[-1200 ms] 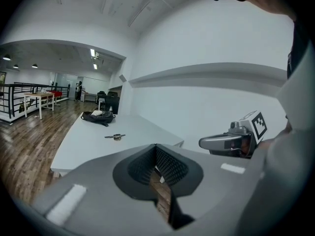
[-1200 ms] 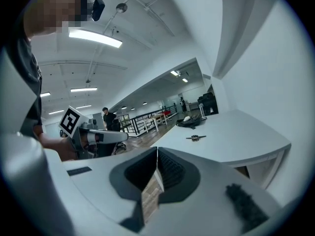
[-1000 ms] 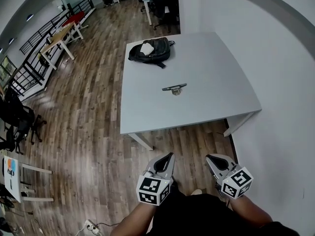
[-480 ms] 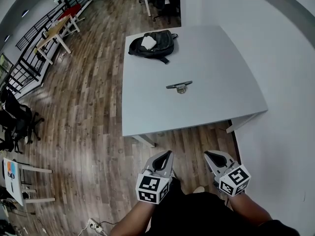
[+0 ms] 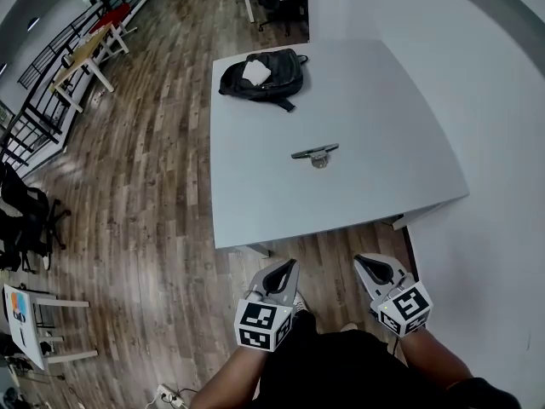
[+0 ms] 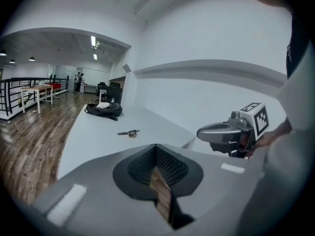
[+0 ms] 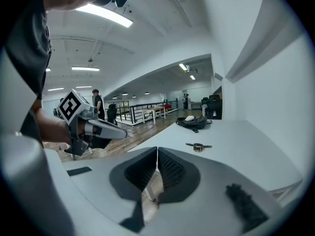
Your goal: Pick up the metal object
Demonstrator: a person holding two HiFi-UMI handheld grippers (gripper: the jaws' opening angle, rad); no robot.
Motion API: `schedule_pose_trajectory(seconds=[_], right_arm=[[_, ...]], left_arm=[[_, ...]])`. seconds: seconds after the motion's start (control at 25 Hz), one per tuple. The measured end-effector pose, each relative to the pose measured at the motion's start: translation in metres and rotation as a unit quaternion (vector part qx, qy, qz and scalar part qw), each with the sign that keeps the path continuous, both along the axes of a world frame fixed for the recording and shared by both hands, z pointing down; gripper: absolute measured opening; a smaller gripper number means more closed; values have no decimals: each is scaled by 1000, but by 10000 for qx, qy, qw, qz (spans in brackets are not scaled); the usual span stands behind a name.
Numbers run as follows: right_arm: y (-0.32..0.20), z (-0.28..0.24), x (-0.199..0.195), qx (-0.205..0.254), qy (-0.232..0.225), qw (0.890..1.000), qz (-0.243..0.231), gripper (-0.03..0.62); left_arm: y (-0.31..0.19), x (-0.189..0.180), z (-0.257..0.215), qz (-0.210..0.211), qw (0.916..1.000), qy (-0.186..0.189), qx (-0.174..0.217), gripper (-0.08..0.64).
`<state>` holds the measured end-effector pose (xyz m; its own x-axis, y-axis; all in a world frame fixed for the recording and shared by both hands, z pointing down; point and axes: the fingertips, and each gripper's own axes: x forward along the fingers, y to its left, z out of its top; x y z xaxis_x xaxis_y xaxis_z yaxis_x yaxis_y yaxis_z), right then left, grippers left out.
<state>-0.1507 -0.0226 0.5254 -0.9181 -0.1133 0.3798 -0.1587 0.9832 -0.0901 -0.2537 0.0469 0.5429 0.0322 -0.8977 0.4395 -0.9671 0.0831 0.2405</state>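
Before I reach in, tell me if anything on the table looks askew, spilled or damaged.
Nothing stands out. The metal object lies flat on the table; the black backpack sits at its far corner. The left gripper and right gripper hang short of it, fingers together.

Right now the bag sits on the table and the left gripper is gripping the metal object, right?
Not quite. The bag is on the table, but the left gripper grips nothing. The head view shows the metal object lying mid-table, well away from that gripper, which is short of the table's near edge.
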Motion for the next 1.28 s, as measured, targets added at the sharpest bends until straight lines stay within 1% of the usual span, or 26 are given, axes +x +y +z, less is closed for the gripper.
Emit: schedule_pose_trajectory(seconds=[0.16,0.44,0.6,0.72,0.84,0.96,1.16,1.28], right_arm=[[-8,2,-19,85,46,9999,79,8],[-16,0,-46,208,97,9994,247,8],[-19,-4,-60,409,114,9987,289,8],[-18,-5,-67,691,281,9969,235,8],[-18,-1,-73,1038,629,9925,105,8],[-21,5,-76,1380,1008,9853,-28,8],[-34,13,-80,1821,1294,9747,-119,8],[-43,18,-89,2118,1452,9661,-260,8]], left_arm=[[-5,-21,2,69,10000,13,19,8],[-12,-43,2,378,9993,13,50,7],[-14,-55,1,515,9986,-50,115,8],[-12,-62,2,573,9982,-94,128,7],[-12,-66,1,589,9982,-53,116,8],[-10,-67,3,591,9982,0,35,8],[-5,-73,8,435,9991,-16,9,8],[-5,-79,8,329,9995,-2,14,8]])
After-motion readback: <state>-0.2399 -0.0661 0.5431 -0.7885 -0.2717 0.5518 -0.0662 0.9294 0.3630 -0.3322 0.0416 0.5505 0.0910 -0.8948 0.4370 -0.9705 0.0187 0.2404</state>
